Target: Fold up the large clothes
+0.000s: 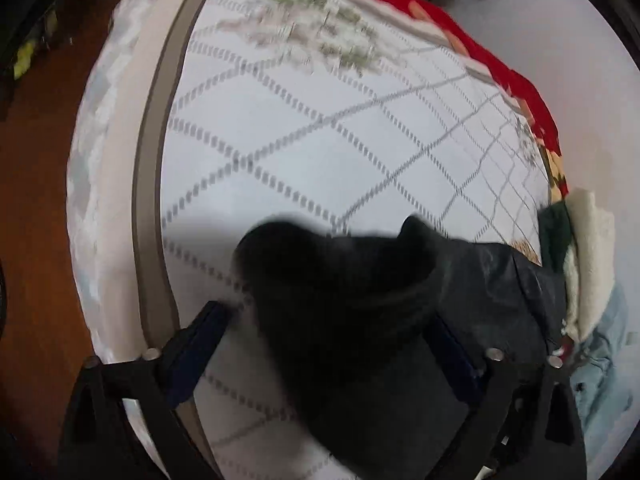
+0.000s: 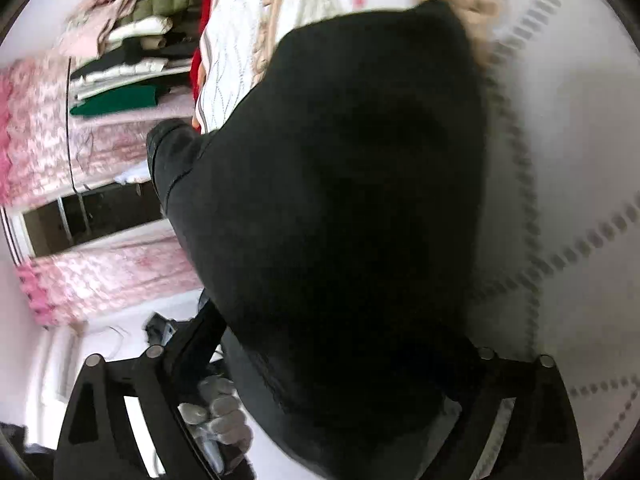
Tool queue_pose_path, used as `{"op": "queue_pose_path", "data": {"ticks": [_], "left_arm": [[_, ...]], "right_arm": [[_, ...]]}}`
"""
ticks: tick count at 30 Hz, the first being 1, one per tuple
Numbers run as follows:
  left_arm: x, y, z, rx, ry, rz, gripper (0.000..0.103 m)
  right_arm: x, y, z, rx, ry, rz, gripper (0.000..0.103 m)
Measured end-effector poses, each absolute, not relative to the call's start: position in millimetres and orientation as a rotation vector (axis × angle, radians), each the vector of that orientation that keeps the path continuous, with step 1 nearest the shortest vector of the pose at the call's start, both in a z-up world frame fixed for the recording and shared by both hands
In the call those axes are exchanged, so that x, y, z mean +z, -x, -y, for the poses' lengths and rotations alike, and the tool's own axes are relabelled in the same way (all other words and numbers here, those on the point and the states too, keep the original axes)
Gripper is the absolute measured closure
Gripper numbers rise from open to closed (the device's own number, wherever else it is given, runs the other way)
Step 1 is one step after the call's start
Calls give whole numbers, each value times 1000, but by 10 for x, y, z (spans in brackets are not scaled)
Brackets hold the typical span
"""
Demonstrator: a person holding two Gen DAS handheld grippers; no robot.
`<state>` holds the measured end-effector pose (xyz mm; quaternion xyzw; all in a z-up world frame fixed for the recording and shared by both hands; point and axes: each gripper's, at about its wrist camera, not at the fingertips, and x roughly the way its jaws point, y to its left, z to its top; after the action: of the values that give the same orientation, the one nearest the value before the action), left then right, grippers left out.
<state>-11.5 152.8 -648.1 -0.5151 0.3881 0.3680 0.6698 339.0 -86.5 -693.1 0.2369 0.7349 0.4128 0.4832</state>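
Observation:
A large black garment lies on the white quilted bed. In the left wrist view it bunches up between my left gripper's fingers, which stand wide apart around it; my left gripper is open. In the right wrist view the same black garment fills the middle and drapes over my right gripper. Its left finger shows beside the cloth; the right finger is hidden under it. The view is blurred.
A red blanket edges the bed's far side. Cream, green and pale blue clothes pile at the right. A stack of folded clothes and pink curtains show at left. Wooden floor lies left of the bed.

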Motion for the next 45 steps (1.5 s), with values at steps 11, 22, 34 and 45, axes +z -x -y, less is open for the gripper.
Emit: {"op": "queue_pose_path", "data": {"ticks": [11,22,34,45], "left_arm": [[-5851,-140,-1504,820,893,-843,88],[-5086,-408,-1525,757,787,-790,90],[-4009,-1815,-1673,597,724,-623,90],[-3669,-4200,-1769,375,694,-589,90]], "right_arm": [[-6600,-3397,801,1025,-664,-1693,51],[-5812,-3675,768,1107,-687,-1613,55],[-4588,-4896,689,1112,-716,-1418,56],[-3710,-7293,1335,962,-762,-1263,56]]}}
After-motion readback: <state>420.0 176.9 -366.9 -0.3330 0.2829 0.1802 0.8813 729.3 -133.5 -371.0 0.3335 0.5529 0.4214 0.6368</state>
